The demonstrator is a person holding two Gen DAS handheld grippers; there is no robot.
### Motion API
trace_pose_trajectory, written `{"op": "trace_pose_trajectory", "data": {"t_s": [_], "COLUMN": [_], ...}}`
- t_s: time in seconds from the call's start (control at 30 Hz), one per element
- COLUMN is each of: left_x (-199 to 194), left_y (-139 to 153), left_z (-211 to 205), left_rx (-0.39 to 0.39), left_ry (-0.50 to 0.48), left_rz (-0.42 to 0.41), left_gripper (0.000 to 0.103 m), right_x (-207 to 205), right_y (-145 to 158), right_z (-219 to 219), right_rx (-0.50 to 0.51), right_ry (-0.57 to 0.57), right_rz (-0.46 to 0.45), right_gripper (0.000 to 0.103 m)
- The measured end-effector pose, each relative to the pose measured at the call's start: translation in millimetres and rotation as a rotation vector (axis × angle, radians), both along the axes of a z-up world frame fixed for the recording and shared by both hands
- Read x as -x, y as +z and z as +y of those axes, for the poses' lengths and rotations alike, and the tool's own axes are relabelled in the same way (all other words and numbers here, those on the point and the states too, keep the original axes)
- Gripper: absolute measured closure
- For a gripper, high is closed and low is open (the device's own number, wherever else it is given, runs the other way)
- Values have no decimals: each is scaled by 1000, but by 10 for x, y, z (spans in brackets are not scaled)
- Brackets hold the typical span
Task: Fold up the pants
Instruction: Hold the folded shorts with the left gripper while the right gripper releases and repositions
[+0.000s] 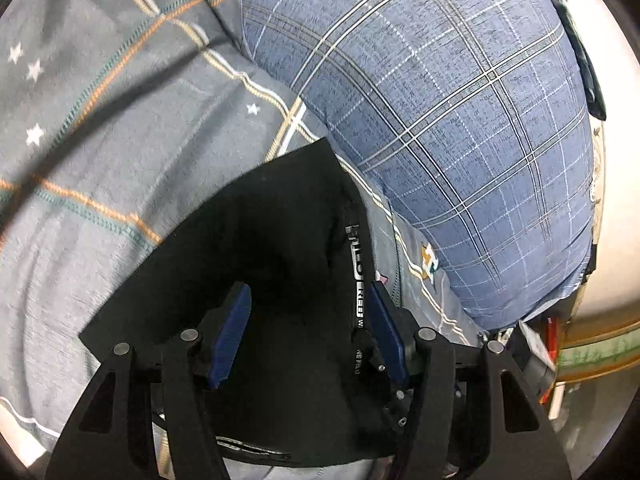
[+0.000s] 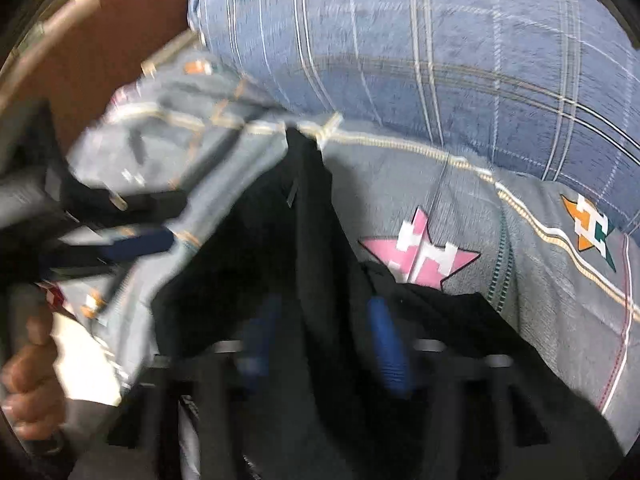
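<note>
The black pants (image 1: 280, 240) lie bunched on a grey star-print bedsheet (image 1: 100, 160), one corner pointing toward the pillow. My left gripper (image 1: 310, 332) has its blue pads apart on either side of the pants. The lettered waistband runs beside the right pad. In the blurred right wrist view, a raised fold of the pants (image 2: 312, 240) runs between the two blue pads of my right gripper (image 2: 322, 344), which stand apart. The left gripper's blue pad (image 2: 136, 246) shows at the left edge, smeared by motion.
A plump blue plaid pillow (image 1: 440, 120) (image 2: 440, 40) lies just beyond the pants. A person's hand (image 2: 32, 368) holds a handle at the lower left. Brown floor or frame (image 2: 92, 48) shows past the bed's edge. Clutter (image 1: 552, 344) sits beside the bed.
</note>
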State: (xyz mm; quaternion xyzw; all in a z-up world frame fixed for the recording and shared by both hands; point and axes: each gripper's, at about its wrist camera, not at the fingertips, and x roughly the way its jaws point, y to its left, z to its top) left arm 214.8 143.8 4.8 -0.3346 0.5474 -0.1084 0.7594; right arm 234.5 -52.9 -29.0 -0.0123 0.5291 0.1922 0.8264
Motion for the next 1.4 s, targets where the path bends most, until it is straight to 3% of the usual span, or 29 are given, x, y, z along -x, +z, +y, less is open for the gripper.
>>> {"op": "trace_pose_trajectory", "data": {"t_s": [0.17,0.33,0.5,0.6,0.67,0.73,0.77,0.8,0.9,1.07,1.3,1.4], "left_x": [46,68,5,5,14,28,26,33,184,603,923,1026], "left_y": [66,73,8,-34,15,60,52,25,48,69,-508,-479], "left_z": [-129,-270,-408,-387,-389,-352,-320,-264,-107,242,479,525], "left_rx": [0,38,-82,-81,-111,-164,-164,-146,-123,2,32,76], "left_ry": [-25,-24,-21,-3,-1,31,36,45,82,154,260,280], "left_rz": [-26,-41,3,22,-12,-43,-42,-29,-52,-90,24,-18], "left_gripper": [45,44,44,45,51,82,90,97,98,98,98,98], "right_x": [423,614,680,742,762,766,774,782,834,988,1208,1283], "right_y": [190,89,61,76,86,86,82,75,86,185,5,5], "right_z": [-18,72,126,160,194,214,211,201,172,241,417,455], "right_rx": [-41,-45,-49,-49,-39,-39,-39,-46,-68,-86,-20,-3], "right_ry": [23,49,97,130,148,163,165,167,178,229,278,285], "right_rz": [-99,-114,-119,-126,-137,-137,-136,-130,-126,-140,-101,-107], "right_gripper": [95,95,95,95,95,95,95,95,95,96,96,96]}}
